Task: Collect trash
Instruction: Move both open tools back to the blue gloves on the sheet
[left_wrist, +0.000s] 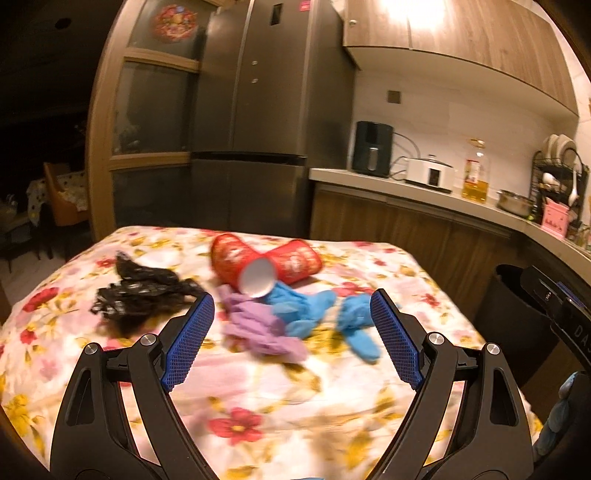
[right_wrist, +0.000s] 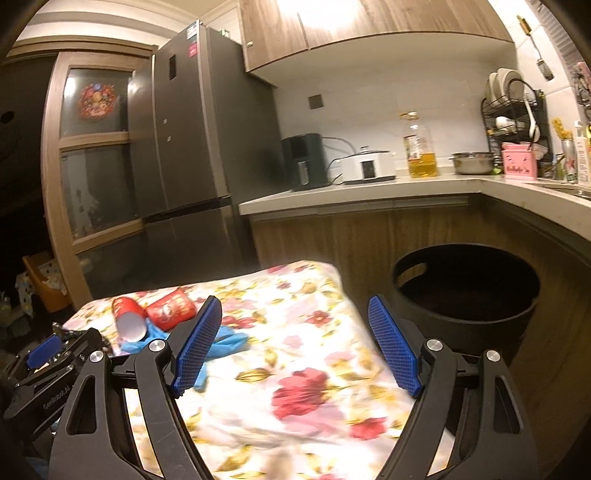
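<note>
Several bits of trash lie on my floral-covered table (left_wrist: 110, 369): from the left, a crumpled black bag (left_wrist: 144, 295), a purple glove (left_wrist: 258, 328), two red paper cups (left_wrist: 266, 266) tipped together, then blue gloves (left_wrist: 321, 314). My left gripper (left_wrist: 291, 332) hangs wide open and empty just short of the gloves; I'd ease it down over the purple one and pinch low. My right gripper (right_wrist: 295, 343), also open and empty, faces the black bin (right_wrist: 465, 295) beside the table.
</note>
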